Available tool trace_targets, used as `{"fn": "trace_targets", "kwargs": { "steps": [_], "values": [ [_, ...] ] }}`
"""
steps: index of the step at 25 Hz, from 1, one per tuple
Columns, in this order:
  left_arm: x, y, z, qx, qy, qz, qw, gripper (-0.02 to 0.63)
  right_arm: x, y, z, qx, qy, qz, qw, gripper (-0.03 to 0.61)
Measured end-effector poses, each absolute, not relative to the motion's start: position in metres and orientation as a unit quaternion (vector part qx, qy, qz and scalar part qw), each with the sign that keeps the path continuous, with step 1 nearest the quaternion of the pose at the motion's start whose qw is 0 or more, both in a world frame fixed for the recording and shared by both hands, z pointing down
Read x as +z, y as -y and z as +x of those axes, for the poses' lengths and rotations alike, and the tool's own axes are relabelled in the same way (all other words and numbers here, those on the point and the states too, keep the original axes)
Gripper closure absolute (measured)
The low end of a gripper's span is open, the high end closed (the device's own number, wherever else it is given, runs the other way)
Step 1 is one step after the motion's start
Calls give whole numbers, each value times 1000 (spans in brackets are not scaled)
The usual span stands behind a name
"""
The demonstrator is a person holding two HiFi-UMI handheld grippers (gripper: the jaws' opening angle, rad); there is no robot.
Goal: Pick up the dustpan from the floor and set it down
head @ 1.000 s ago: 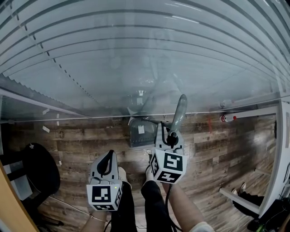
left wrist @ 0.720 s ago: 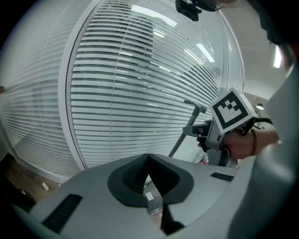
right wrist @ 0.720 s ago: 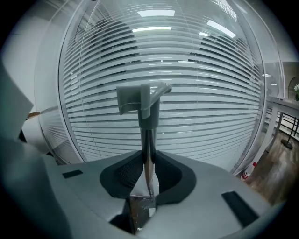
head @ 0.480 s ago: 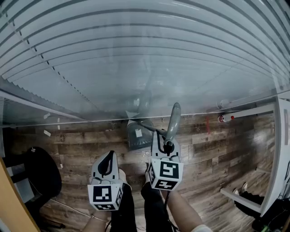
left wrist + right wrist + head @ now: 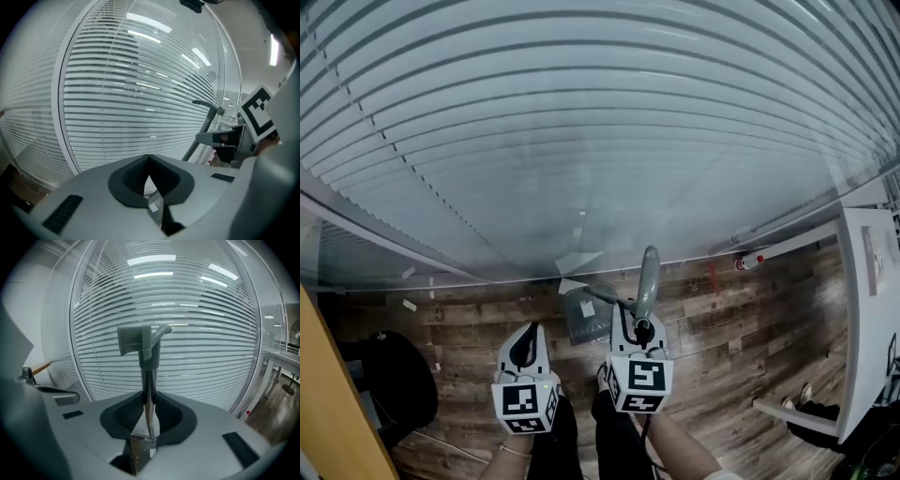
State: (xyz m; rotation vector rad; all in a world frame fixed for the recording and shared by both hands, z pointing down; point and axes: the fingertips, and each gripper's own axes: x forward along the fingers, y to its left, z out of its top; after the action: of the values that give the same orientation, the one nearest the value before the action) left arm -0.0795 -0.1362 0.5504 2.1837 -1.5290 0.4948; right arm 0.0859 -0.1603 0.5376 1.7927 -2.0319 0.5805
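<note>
The grey dustpan (image 5: 587, 315) hangs by its long handle (image 5: 648, 274) over the wooden floor, close to the glass wall. My right gripper (image 5: 639, 327) is shut on that handle partway up. In the right gripper view the handle (image 5: 149, 376) runs up from between the pads to its hooked top end (image 5: 140, 340). My left gripper (image 5: 523, 348) is level with it to the left, shut with nothing in it. In the left gripper view its pads (image 5: 140, 177) meet, and the right gripper's marker cube (image 5: 258, 116) shows at the right.
A glass wall with white blinds (image 5: 581, 141) fills the view ahead. A black chair (image 5: 391, 380) stands at the left, a white desk (image 5: 868, 309) at the right. A small red-tipped object (image 5: 748, 260) lies by the wall. The person's legs (image 5: 614, 436) are below the grippers.
Both grippers have risen, and the dustpan has come up with the right one. The head view has tilted so that more of the blinds shows.
</note>
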Motion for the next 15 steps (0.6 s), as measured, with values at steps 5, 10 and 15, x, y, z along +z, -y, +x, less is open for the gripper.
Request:
{"fn": "trace_targets", "kwargs": {
  "steps": [5, 10, 15],
  "values": [
    [502, 134, -76, 166, 554, 794, 189, 595, 482, 148, 98, 190, 727, 636, 176, 485],
    [474, 125, -70, 169, 543, 804, 174, 596, 439, 136, 107, 170, 729, 644, 161, 485],
    [462, 116, -51, 172, 525, 818, 161, 596, 422, 128, 119, 159, 726, 651, 155, 485]
  ]
}}
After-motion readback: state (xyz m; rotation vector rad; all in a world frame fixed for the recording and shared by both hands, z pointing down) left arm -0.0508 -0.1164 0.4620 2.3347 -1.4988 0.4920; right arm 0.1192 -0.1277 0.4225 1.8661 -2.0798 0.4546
